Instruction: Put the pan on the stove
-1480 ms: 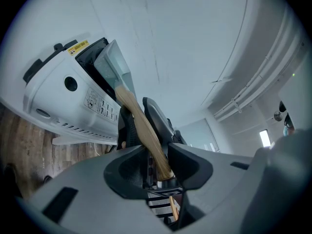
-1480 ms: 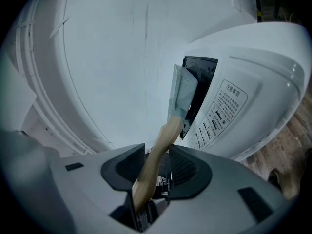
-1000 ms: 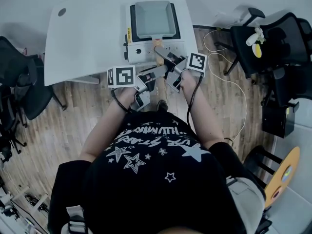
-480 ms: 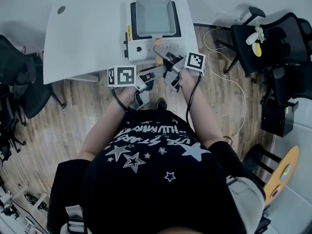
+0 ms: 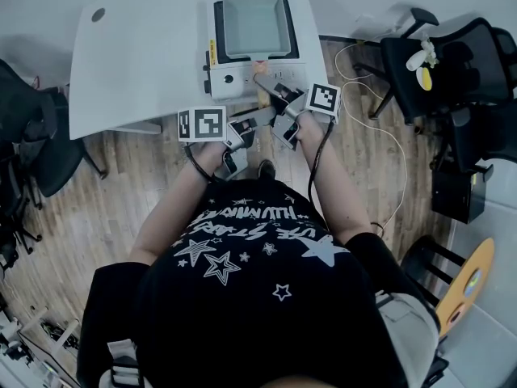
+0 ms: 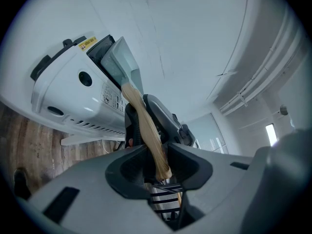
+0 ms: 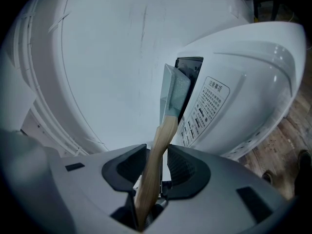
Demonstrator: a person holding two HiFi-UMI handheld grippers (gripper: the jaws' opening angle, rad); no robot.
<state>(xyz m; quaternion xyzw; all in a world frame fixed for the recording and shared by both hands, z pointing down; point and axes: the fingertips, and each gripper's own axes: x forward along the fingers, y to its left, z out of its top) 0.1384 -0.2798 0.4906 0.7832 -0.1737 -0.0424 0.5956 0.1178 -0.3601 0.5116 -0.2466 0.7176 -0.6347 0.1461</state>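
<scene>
A: What's worn?
B: Black short-sleeved shirt [image 5: 250, 253], white stars and lettering.
A: The tools?
B: Left gripper [image 6: 157, 152] and right gripper [image 7: 157, 162]: grey, each bearing a black-and-white marker cube [image 5: 201, 124]; black cable [image 5: 317, 164] trails toward six o'clock.

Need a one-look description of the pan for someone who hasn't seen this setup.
On the white table, near its right edge in the head view, sits a white portable stove. The pan lies on its black top: shallow, square, pale grey. Its wooden handle, pointing toward the person, sets it apart; nothing else there has one.
</scene>
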